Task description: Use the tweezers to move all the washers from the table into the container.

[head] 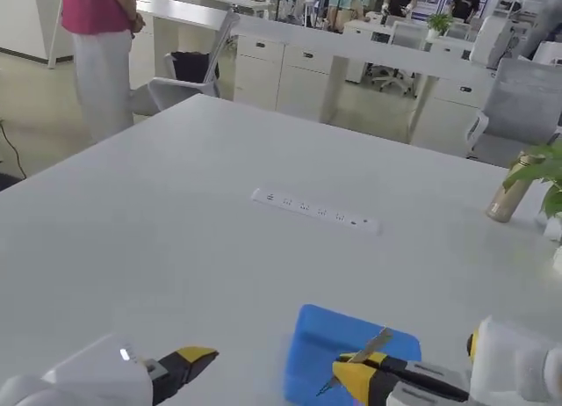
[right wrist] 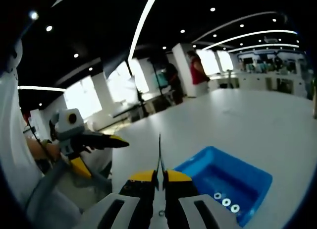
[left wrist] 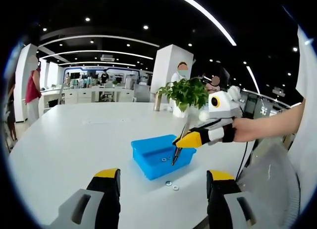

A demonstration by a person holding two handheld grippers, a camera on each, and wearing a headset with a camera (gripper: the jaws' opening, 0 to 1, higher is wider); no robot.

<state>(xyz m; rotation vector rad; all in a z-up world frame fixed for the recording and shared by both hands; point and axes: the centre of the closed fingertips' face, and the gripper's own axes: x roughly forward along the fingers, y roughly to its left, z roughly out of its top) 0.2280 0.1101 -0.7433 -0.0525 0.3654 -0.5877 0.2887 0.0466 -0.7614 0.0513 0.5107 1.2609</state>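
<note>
The fingers [right wrist: 141,176] of the right gripper [right wrist: 159,178] are pressed together on the tweezers [right wrist: 160,152], which are pinched near the back end. The thin tips are pointed down into the blue container [right wrist: 233,177]. Three washers [right wrist: 226,201] are seen on its floor. It cannot be told if a washer is held in the tips right now.

The fingers [left wrist: 106,187] of the left gripper [left wrist: 163,182] are spread wide, and nothing is held between them. Two loose washers [left wrist: 172,185] are seen on the white desk [left wrist: 74,140], just beside the front wall of the container.

The washers are small, flat rings. They are probably hard, very light and slippery. They lie flat on the desk, so not much edge is given to grab. A washer is best taken across its rim, with one tip in the hole and one tip outside. A soft, steady squeeze is likely needed, or the ring may be flicked away.

The tweezers are thin and springy, so they can be bent or twisted in the fingers if squeezed too hard. The container looks light and could be pushed by a bump.

Farther off, a power strip [head: 316,211] is set in the desk.
</note>
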